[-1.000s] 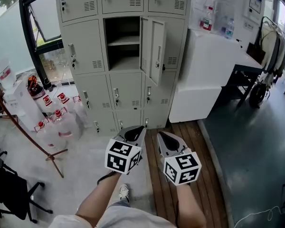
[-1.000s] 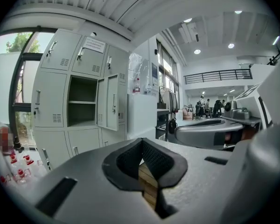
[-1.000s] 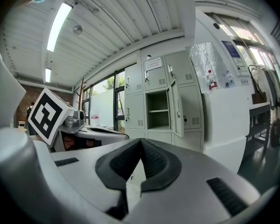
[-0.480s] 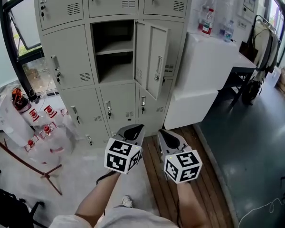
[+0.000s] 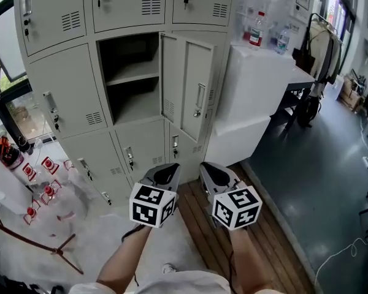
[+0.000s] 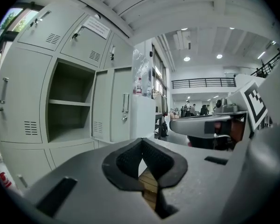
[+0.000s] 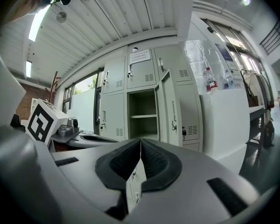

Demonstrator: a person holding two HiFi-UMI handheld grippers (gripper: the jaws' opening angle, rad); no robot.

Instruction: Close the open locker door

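A bank of grey metal lockers (image 5: 61, 90) stands ahead. One middle compartment (image 5: 127, 81) is open, with a bare shelf inside. Its door (image 5: 187, 90) hangs swung out to the right, handle and key facing me. My left gripper (image 5: 166, 174) and right gripper (image 5: 211, 175) sit side by side low in the head view, well short of the lockers and touching nothing. Both are shut and empty. The left gripper view shows the compartment (image 6: 67, 106) and door (image 6: 115, 104) past the closed left gripper (image 6: 142, 149). The right gripper view shows the door (image 7: 170, 107) beyond the closed right gripper (image 7: 140, 148).
A white cabinet (image 5: 257, 97) stands just right of the open door, with bottles (image 5: 253, 30) on top. Water bottles (image 5: 40, 176) crowd the floor at the left beside a red stand leg (image 5: 37, 244). Wooden boards (image 5: 218, 241) run underfoot. A black table (image 5: 300, 81) is further right.
The lockers have grown larger and slid left in the head view as I came nearer. Both grippers kept their place in front of me and stayed shut.
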